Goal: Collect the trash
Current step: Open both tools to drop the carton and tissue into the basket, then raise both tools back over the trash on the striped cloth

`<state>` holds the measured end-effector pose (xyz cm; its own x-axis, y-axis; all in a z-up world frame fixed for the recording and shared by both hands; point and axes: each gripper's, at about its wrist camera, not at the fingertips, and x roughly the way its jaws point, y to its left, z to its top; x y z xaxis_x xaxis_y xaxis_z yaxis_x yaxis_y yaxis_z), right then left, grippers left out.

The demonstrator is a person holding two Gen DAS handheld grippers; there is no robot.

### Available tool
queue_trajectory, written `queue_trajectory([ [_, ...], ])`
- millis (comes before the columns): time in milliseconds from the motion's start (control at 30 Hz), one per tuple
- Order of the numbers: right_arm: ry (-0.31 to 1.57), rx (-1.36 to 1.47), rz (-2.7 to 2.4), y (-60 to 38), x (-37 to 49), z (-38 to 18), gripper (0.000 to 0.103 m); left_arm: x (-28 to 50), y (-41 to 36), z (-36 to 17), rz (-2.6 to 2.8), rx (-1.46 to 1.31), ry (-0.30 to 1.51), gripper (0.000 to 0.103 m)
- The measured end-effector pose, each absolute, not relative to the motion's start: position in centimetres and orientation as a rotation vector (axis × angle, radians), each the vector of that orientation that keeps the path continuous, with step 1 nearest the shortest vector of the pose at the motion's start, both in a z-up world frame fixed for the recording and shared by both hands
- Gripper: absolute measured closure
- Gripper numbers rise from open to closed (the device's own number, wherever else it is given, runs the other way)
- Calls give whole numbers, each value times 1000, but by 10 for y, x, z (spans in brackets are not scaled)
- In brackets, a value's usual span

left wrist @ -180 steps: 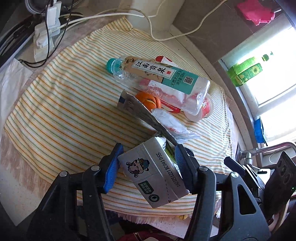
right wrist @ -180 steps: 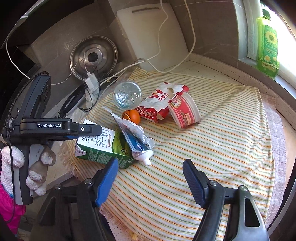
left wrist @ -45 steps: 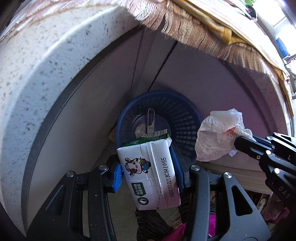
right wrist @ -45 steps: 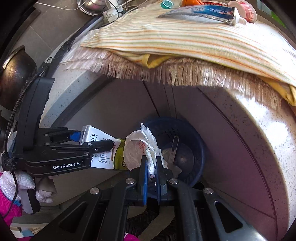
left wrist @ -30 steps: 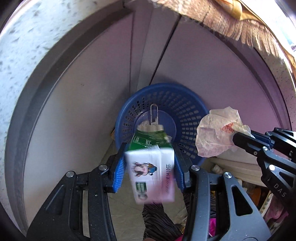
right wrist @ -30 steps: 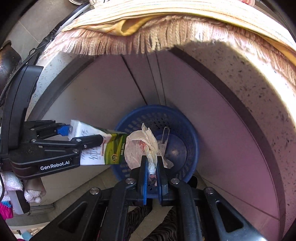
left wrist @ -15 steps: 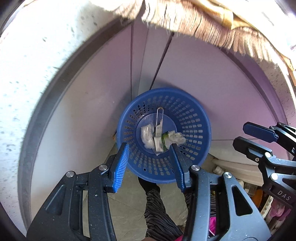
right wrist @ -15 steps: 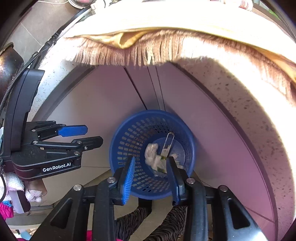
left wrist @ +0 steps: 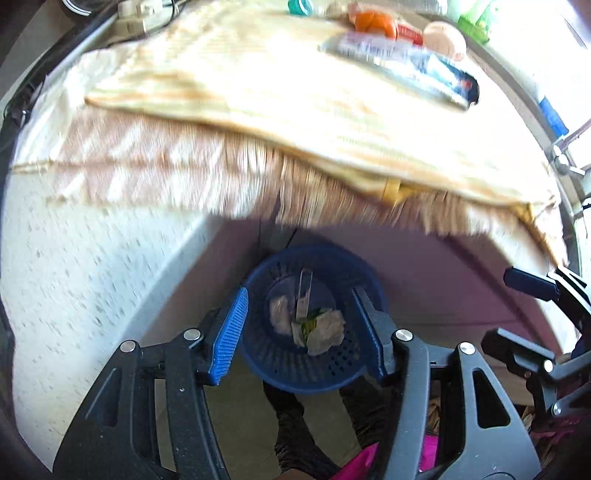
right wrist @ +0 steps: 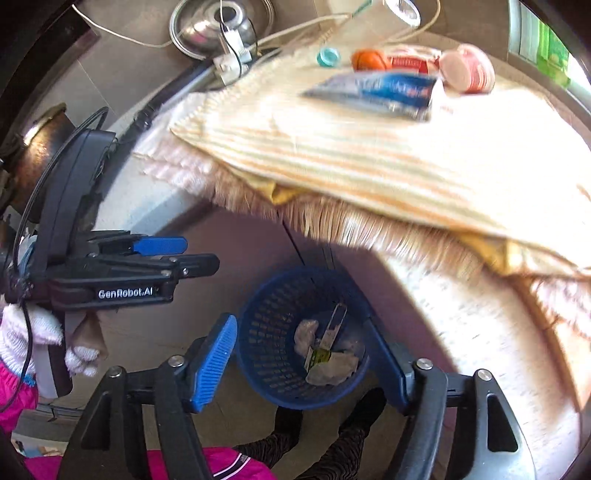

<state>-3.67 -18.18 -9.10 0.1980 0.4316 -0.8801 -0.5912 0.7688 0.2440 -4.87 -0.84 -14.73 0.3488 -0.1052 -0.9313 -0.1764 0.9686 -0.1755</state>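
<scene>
A blue plastic basket point(left wrist: 280, 365) stands on the floor below the counter; it also shows in the right wrist view point(right wrist: 266, 354). A milk carton point(left wrist: 304, 326) and crumpled white tissue point(left wrist: 327, 332) lie inside it, also seen in the right wrist view as the carton point(right wrist: 319, 356) and tissue point(right wrist: 332, 369). My left gripper point(left wrist: 301, 332) is open and empty above the basket. My right gripper point(right wrist: 301, 362) is open and empty above it too. On the striped cloth point(left wrist: 240, 85) lie a toothpaste tube point(right wrist: 380, 92), an orange point(right wrist: 369, 59), a red wrapper point(right wrist: 410, 61), a cup point(right wrist: 469, 72) and a bottle cap point(right wrist: 328, 56).
The speckled counter edge point(left wrist: 92, 266) and the cloth's fringe point(right wrist: 362, 225) overhang the basket. A power strip with cables point(right wrist: 232, 61) and a metal lid point(right wrist: 218, 22) sit at the back. The person's legs point(right wrist: 288, 439) are below the basket.
Both grippers let go: the carton and tissue dropped into the basket. Both views have since tilted up, bringing the cloth and remaining trash into sight.
</scene>
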Motion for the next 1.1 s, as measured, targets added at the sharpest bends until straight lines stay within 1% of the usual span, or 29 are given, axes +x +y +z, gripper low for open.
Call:
queue_trajectory([
  [100,1121,-160,725,-189,-28,-69,21,-37,-3,-125,58,-296,1173,40],
  [167,1093,-153,722,-195,-21,-56,20,-28,3,-110,64,-332,1144,39],
  [267,1061,-130,711,-206,-5,-36,19,-13,9,-91,75,-384,1107,34],
  [467,1003,-86,675,-231,32,-9,18,19,8,-61,92,-429,1051,34],
  [800,956,-62,643,-250,99,-1,18,80,4,-25,120,-569,985,33],
  [867,951,-58,645,-253,109,0,18,95,7,-17,137,-605,971,29],
  [900,950,-56,645,-255,113,0,18,102,8,-14,144,-633,964,26],
  [933,949,-54,647,-256,117,0,18,110,10,-12,150,-669,959,24],
  [1100,948,-48,657,-263,132,-3,18,145,17,-8,196,-806,953,24],
])
